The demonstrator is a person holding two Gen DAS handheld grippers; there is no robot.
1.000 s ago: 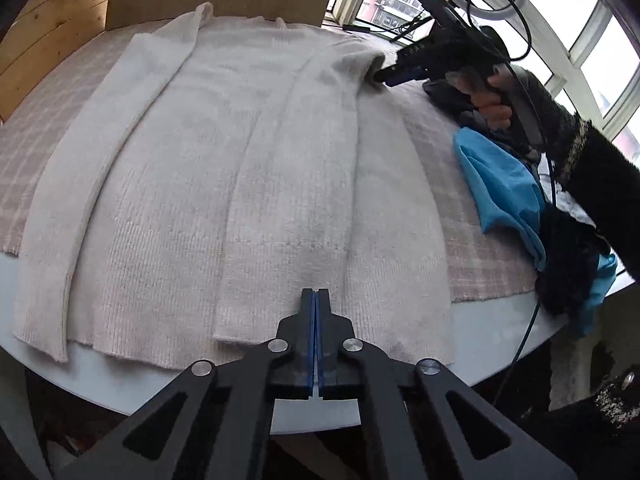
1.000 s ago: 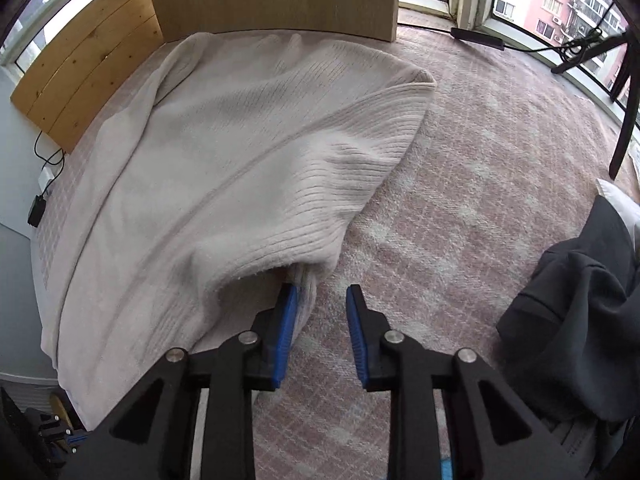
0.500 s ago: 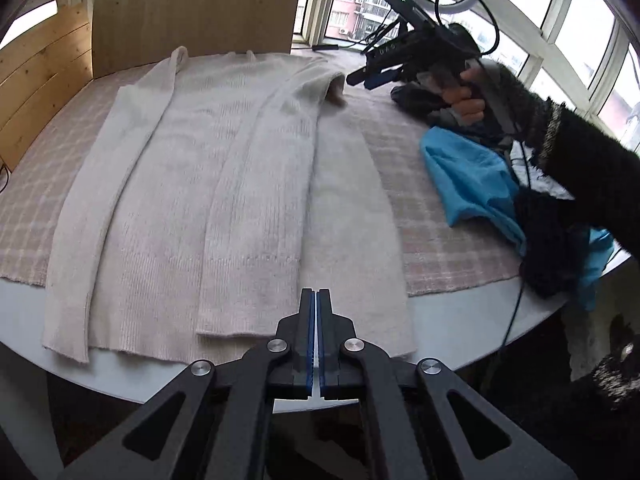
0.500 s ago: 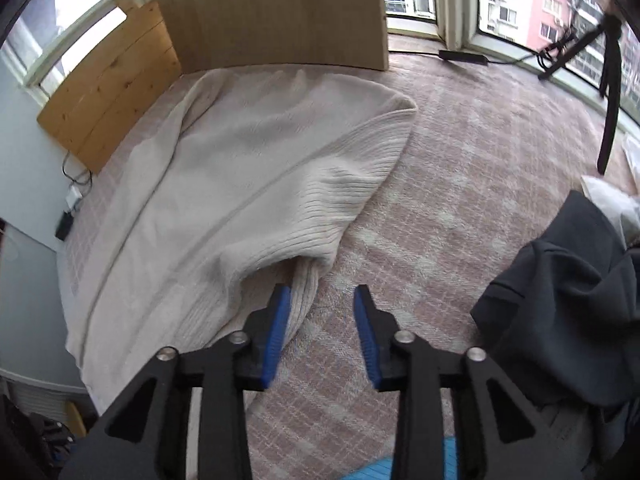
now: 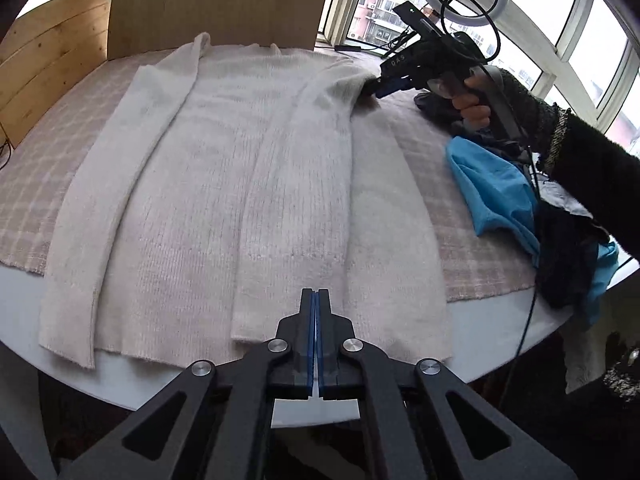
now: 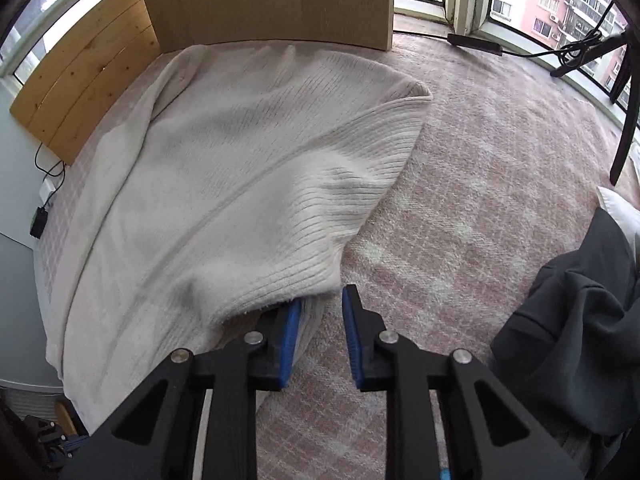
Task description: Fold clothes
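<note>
The cream sweater (image 5: 248, 184) lies flat on the checked cloth (image 5: 472, 240), its long axis running straight away from the left tongs (image 5: 316, 340), hem nearest them and shoulders farthest. Those tongs hover over the hem, pressed together on nothing. The right tongs (image 6: 320, 328) sit at the far shoulder; their jaws are closing, one tip tucked under the folded-over knit, the other on bare cloth, with only a sliver of knit between them. I judge the right hand (image 5: 472, 104) better placed for the shoulder corner, the left for the hem.
</note>
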